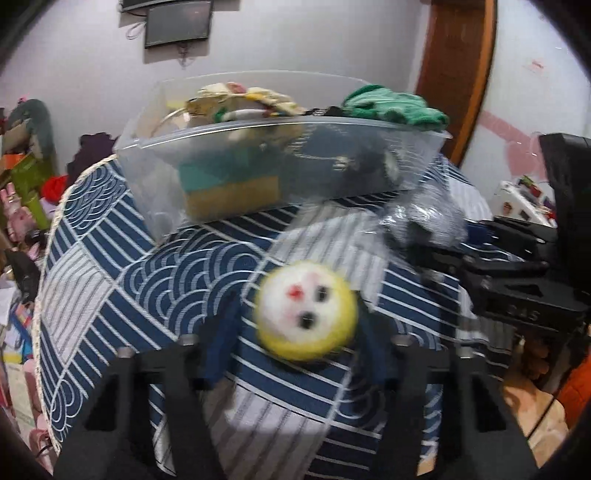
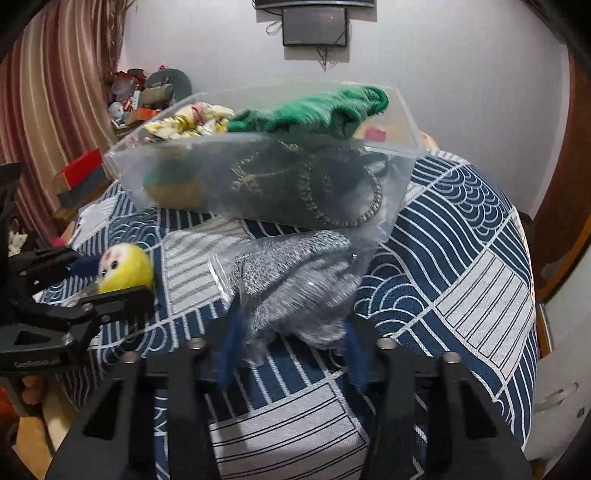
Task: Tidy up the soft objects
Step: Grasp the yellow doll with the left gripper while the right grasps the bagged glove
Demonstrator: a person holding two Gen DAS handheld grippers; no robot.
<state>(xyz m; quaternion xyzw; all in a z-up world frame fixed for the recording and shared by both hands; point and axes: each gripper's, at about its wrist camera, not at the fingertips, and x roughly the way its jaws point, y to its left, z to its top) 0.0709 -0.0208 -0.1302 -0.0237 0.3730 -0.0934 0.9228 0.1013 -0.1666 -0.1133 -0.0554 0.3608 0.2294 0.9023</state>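
Observation:
A yellow and white plush ball with a face (image 1: 307,318) lies on the blue patterned cloth between the blue pads of my open left gripper (image 1: 299,325); it also shows in the right wrist view (image 2: 123,271), next to the left gripper (image 2: 92,280). A grey knitted item in a clear plastic bag (image 2: 295,284) lies between the blue pads of my open right gripper (image 2: 291,347); it also shows in the left wrist view (image 1: 424,218), with the right gripper (image 1: 491,258) beside it. A clear plastic bin (image 1: 280,162) behind holds a green knit (image 2: 317,112), sponges and other soft things.
The blue and white patterned cloth (image 2: 461,229) covers the table, whose edges fall off left and right. Clutter on shelves stands at the left (image 1: 22,177). A wooden door frame (image 1: 461,74) and a wall screen (image 2: 314,26) are behind the bin.

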